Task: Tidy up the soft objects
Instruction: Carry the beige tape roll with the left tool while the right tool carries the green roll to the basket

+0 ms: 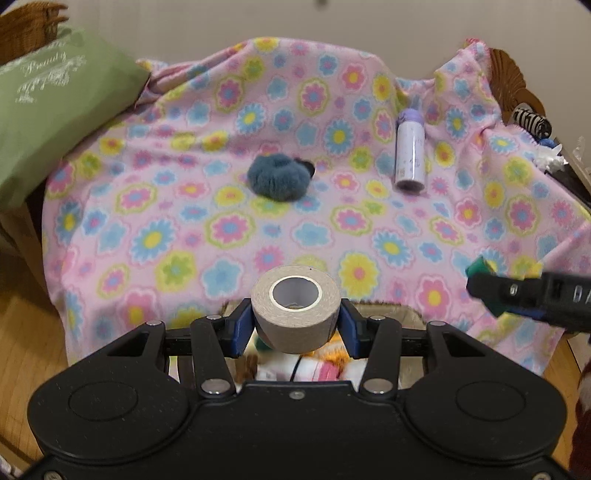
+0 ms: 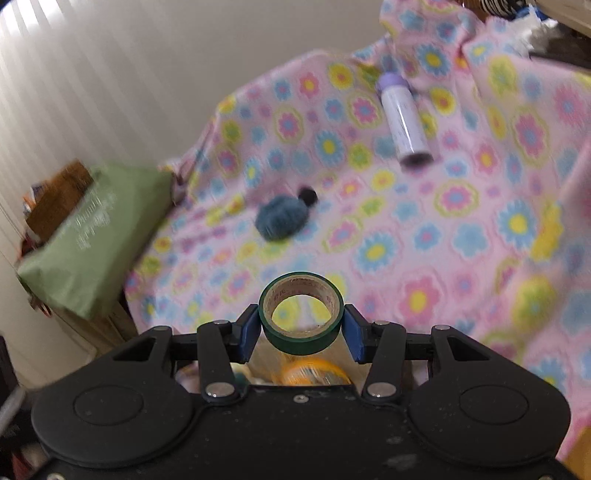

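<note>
My left gripper (image 1: 295, 325) is shut on a grey-beige tape roll (image 1: 295, 308), held above the near edge of a pink flowered blanket (image 1: 184, 206). My right gripper (image 2: 301, 326) is shut on a green tape roll (image 2: 301, 317); it also shows at the right of the left wrist view as the right gripper (image 1: 491, 291) with the green roll (image 1: 480, 267). On the blanket lie a fuzzy blue scrunchie (image 1: 279, 177) (image 2: 282, 218) with a small black thing behind it, and a lavender-capped white bottle (image 1: 410, 151) (image 2: 402, 118). Below both grippers sits a container with colourful items, blurred.
A green pillow (image 1: 55, 122) (image 2: 92, 236) leans at the blanket's left on a wicker chair (image 1: 29, 26). A wicker piece (image 1: 506, 74) and a striped black-and-white item (image 1: 532, 122) stand at the right. Wooden floor (image 1: 26, 332) lies on the left. A pleated curtain (image 2: 55, 74) hangs behind.
</note>
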